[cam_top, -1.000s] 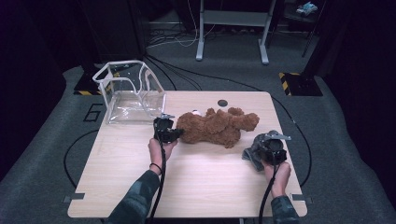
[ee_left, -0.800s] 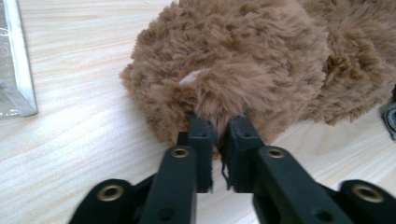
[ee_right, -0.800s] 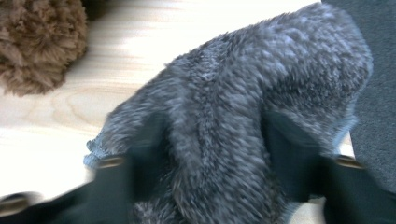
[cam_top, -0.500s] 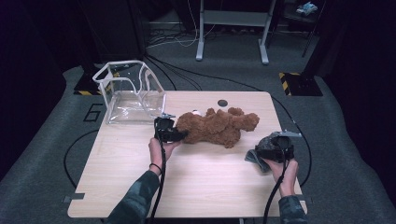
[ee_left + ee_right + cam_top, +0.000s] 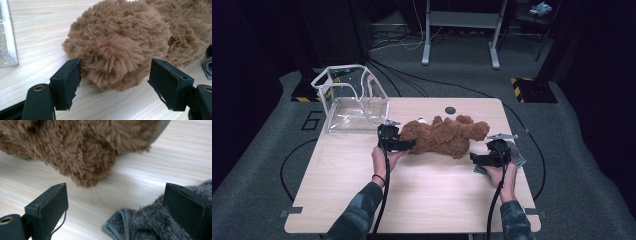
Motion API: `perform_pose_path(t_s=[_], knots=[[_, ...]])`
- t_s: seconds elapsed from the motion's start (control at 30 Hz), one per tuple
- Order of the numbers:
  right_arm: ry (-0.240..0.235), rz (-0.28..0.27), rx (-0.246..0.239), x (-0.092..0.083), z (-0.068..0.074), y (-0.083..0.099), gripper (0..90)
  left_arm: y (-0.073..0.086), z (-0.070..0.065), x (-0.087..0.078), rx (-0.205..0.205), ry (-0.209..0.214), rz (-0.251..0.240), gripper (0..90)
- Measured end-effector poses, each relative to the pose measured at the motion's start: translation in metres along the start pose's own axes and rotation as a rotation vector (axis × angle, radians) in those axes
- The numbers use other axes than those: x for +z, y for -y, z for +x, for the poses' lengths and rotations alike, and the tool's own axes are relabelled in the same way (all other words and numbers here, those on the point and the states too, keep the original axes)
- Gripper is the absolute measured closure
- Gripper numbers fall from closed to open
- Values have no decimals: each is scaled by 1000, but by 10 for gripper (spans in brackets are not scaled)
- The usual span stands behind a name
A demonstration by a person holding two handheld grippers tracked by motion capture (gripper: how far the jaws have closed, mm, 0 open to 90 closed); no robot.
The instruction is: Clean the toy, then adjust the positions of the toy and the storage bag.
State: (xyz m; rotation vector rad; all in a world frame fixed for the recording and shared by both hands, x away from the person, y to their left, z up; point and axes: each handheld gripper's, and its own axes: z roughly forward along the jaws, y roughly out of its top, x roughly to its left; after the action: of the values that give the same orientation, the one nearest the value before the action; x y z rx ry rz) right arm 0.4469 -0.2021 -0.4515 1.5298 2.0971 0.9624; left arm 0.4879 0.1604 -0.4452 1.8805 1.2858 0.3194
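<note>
A brown plush bear (image 5: 442,136) lies across the middle of the wooden table (image 5: 412,200). My left gripper (image 5: 404,145) is at the bear's left end. Its jaws have just been opening and now stand wide, with a round furry part of the bear (image 5: 120,47) between them (image 5: 115,85); the pads do not press on it. My right gripper (image 5: 477,159) is off the bear's right end, and its jaws have also just been opening. In the right gripper view the gripper (image 5: 115,212) is open, a grey fuzzy cloth (image 5: 147,225) lies on the table by its right jaw, and the bear (image 5: 82,147) is beyond.
A clear plastic box (image 5: 352,97) stands at the table's back left corner, its edge (image 5: 7,37) close to my left gripper. A small dark round mark (image 5: 450,110) sits near the far edge. The grey cloth (image 5: 517,156) lies near the table's right edge.
Both grippers have opened: the left one off the bear's end, the right one off the grey cloth. The right hand has shifted and lifted slightly; the left hand has stayed put.
</note>
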Motion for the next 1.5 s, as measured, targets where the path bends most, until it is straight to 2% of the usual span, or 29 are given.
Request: perform_pose_path(t_s=[0.13, 0.17, 0.23, 0.33, 0.5, 0.63, 0.7, 0.73, 0.77, 0.8, 0.83, 0.9, 0.97, 1.0, 1.03, 1.07, 1.1, 1.17, 1.27, 1.4, 1.5], knots=[[-24, -10, 8, 0, -1, -7, 48, -4, -2, 0, 16, 2, -8, 231], [-24, -11, 10, 0, -1, -9, 46, -5, -3, 0, 33, 1, 5, 232], [-26, -12, 12, 0, -3, -13, 42, -7, -3, 2, 42, -5, 17, 234], [-32, -10, 10, 2, -6, -21, 32, -8, -1, 7, 37, -10, 30, 259], [-43, -19, 11, 3, -8, -33, 19, -10, 0, 11, 56, -29, 48, 377], [-47, -18, -3, 8, -11, -43, 15, -12, 0, 13, 89, -43, 54, 473], [-56, -13, 7, 11, -13, -47, 17, -13, 0, 14, 92, -47, 69, 543], [-58, -6, 28, 13, -15, -49, 28, -14, 1, 14, 96, -48, 74, 572], [-62, -13, 26, 15, -18, -51, 43, -14, 2, 14, 104, -45, 81, 594], [-65, -17, 47, 16, -19, -52, 65, -14, 2, 14, 104, -44, 79, 609], [-79, -26, 39, 18, -21, -52, 97, -14, 2, 15, 109, -43, 78, 624], [-88, 2, 57, 22, -22, -54, 177, -14, 2, 15, 114, -41, 79, 661], [-80, -5, 56, 25, -23, -54, 330, -14, 2, 16, 121, -38, 82, 699], [-76, -11, 51, 26, -23, -55, 356, -14, 2, 17, 121, -40, 79, 715], [-75, -18, 47, 26, -23, -54, 433, -14, 2, 17, 129, -41, 84, 731], [-64, -21, 42, 27, -23, -54, 473, -14, 2, 17, 141, -43, 86, 744], [-70, -23, 44, 26, -22, -54, 533, -14, 1, 17, 143, -47, 79, 755], [-54, -34, 27, 24, -21, -53, 604, -14, 0, 17, 150, -54, 66, 774], [-29, -56, 5, 20, -17, -54, 657, -15, -2, 16, 150, -63, 37, 789], [4, -96, -32, 10, -12, -57, 679, -18, -3, 12, 173, -69, 16, 798], [6, -123, -21, 4, -11, -56, 683, -21, -4, 10, 186, -82, -10, 802]])
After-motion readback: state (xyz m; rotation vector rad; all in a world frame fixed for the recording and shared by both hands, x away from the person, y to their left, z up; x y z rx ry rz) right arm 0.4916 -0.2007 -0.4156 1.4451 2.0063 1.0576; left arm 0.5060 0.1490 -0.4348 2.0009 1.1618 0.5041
